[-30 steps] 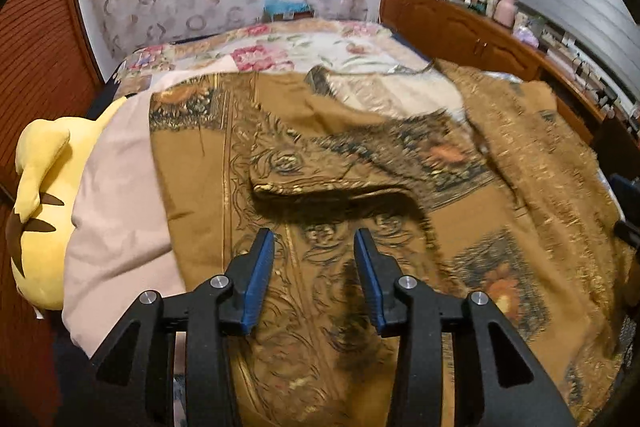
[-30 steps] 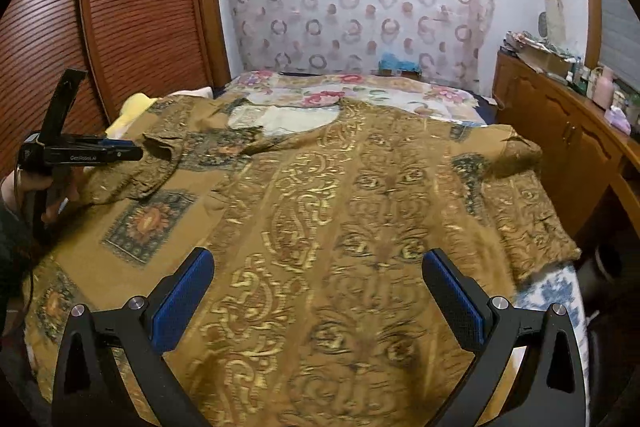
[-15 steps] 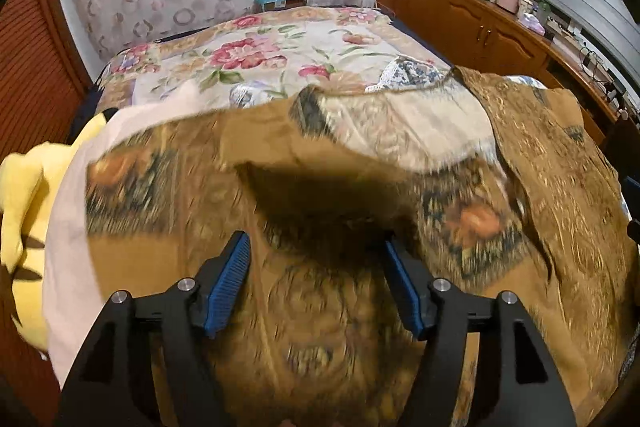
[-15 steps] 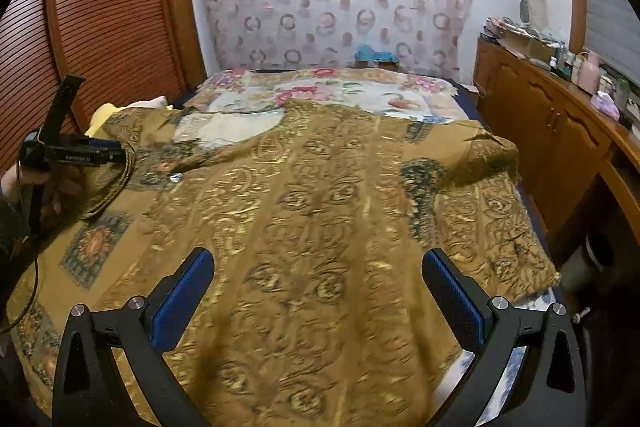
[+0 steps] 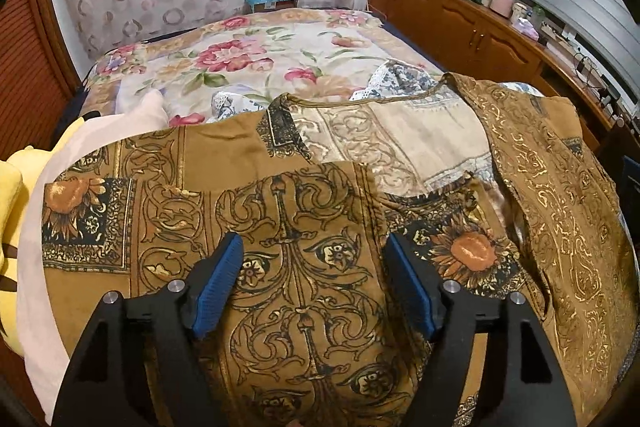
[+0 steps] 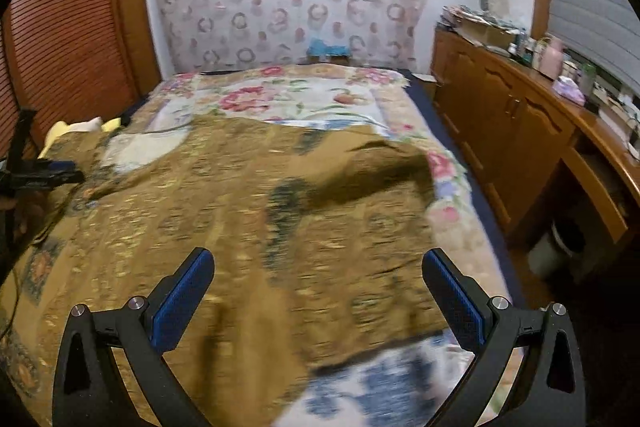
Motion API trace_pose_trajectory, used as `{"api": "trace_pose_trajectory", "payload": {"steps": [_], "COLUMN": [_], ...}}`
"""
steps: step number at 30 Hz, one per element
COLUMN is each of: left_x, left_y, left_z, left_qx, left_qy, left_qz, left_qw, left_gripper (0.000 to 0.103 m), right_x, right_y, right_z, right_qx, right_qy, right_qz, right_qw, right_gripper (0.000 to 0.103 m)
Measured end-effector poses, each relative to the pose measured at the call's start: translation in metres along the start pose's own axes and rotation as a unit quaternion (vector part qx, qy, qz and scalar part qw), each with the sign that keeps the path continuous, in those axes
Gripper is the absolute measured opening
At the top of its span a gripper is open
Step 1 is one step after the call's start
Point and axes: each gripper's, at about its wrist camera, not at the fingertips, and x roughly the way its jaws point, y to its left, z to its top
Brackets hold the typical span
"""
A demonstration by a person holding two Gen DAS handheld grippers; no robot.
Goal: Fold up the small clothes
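A brown garment [image 5: 296, 195] with gold scrollwork and sunflower patches lies spread on the bed. Its pale inside [image 5: 380, 135] shows at the neck, and a folded-in flap lies flat across its left side. My left gripper [image 5: 314, 243] hovers just over that flap, its jaws opening, with the cloth lying under them and the blue pads not pressing on it. In the right wrist view the garment [image 6: 240, 211] is blurred. My right gripper [image 6: 318, 259] stands wide open above its right part, holding nothing. The left gripper [image 6: 40, 175] shows at that view's far left.
A floral bedspread [image 5: 260, 55] covers the bed beyond the garment. A yellow plush toy [image 5: 12, 195] and a pale pink cloth [image 5: 36, 227] lie at the left edge. A wooden sideboard [image 6: 520, 131] runs along the right, louvred doors [image 6: 68, 39] along the left.
My left gripper's jaws have widened and it has moved forward over the garment, where the flap now lies flat. My right gripper has swung towards the bed's right edge.
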Motion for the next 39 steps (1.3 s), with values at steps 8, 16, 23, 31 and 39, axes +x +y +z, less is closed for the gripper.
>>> {"api": "trace_pose_trajectory", "payload": {"steps": [8, 16, 23, 31, 39], "left_x": [0.004, 0.005, 0.005, 0.005, -0.013], "left_y": [-0.010, -0.009, -0.009, -0.010, -0.011], "left_z": [-0.004, -0.003, -0.002, -0.003, -0.007], "left_qx": [0.023, 0.027, 0.026, 0.026, 0.024], "left_qy": [-0.015, -0.013, -0.013, -0.013, -0.023], "left_qz": [0.013, 0.013, 0.014, 0.014, 0.013], "left_qw": [0.9995, 0.9995, 0.9995, 0.9995, 0.9993], "left_gripper": [0.083, 0.087, 0.090, 0.090, 0.090], "right_x": [0.027, 0.034, 0.028, 0.032, 0.022], "right_y": [-0.002, -0.001, -0.024, -0.035, -0.024], "right_z": [0.009, 0.012, 0.011, 0.021, 0.018], "right_qx": [0.011, 0.027, 0.047, 0.071, 0.033], "right_qy": [0.037, 0.063, 0.081, 0.087, 0.080], "right_qz": [-0.015, -0.017, -0.005, 0.009, -0.011], "right_qw": [0.999, 0.998, 0.996, 0.994, 0.996], "right_gripper": [0.088, 0.084, 0.082, 0.072, 0.049]}}
